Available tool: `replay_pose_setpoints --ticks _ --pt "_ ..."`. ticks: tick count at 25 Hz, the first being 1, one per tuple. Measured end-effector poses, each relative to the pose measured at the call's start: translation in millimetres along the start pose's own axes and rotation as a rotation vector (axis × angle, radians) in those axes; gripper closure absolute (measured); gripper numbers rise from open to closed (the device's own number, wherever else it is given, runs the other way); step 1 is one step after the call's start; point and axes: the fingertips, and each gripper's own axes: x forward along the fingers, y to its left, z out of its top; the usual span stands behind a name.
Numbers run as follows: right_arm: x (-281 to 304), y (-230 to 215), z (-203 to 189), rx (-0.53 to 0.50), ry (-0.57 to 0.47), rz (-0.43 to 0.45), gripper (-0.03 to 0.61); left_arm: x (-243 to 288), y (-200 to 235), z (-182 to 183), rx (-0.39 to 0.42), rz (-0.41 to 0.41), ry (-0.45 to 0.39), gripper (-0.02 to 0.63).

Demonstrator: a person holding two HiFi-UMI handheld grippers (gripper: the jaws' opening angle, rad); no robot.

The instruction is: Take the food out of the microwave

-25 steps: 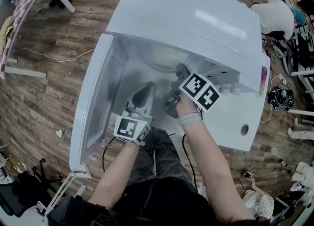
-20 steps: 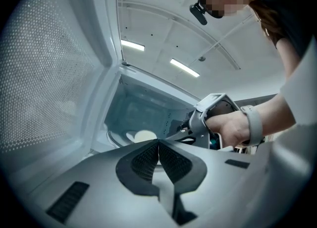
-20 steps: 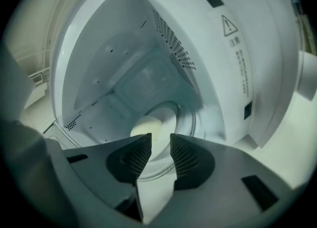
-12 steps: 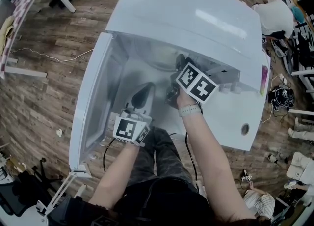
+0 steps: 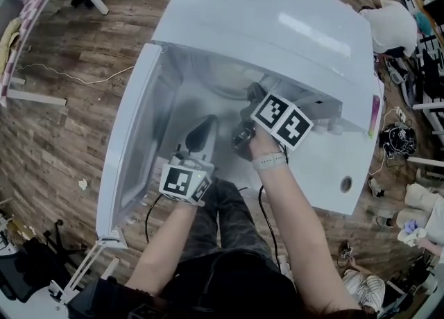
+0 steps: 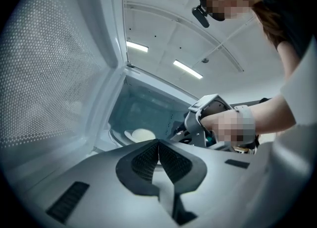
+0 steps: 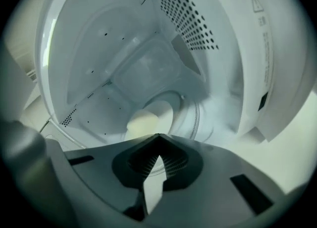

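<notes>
The white microwave (image 5: 263, 19) stands with its door (image 5: 132, 137) swung open to the left. On the turntable inside lies a pale, rounded piece of food (image 7: 142, 122) on a white plate (image 7: 166, 109); the food (image 6: 143, 134) also shows in the left gripper view. My right gripper (image 7: 158, 135) is at the mouth of the cavity and points down at the food, a short way from it. Its jaws have just been closing and are shut, with nothing between them. My left gripper (image 5: 202, 130) rests level beside the door, shut and empty (image 6: 158, 142).
The door's perforated mesh (image 6: 49, 63) runs close along the left gripper. The cavity's right wall with vent holes (image 7: 190, 19) is near the right gripper. The control panel with a knob (image 5: 345, 184) sits to the right. A person in white (image 5: 392, 26) is beyond the oven.
The right gripper dipped a little deeper into the cavity half a second ago and has come slightly back. The left gripper has stayed put.
</notes>
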Motion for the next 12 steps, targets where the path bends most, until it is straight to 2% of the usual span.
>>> replay_pose_setpoints --ticks 4,5,6,7,12 --pt "-5 4 2 -0.05 -0.054 0.032 0.561 -2 1 -1 -0.003 0.009 0.002 0.604" --pt "-5 4 7 -0.071 -0.073 0.034 0.54 -2 2 -2 -0.003 0.01 0.003 0.604" --pt "-4 4 11 -0.09 -0.085 0.034 0.476 -1 3 -3 -0.004 0.012 0.005 0.604" --pt "-2 4 14 -0.106 -0.09 0.028 0.431 -1 4 -4 -0.006 0.014 0.007 0.604" --pt "13 -2 21 -0.205 -0.058 -0.062 0.416 1 7 -10 -0.033 0.026 0.018 0.604"
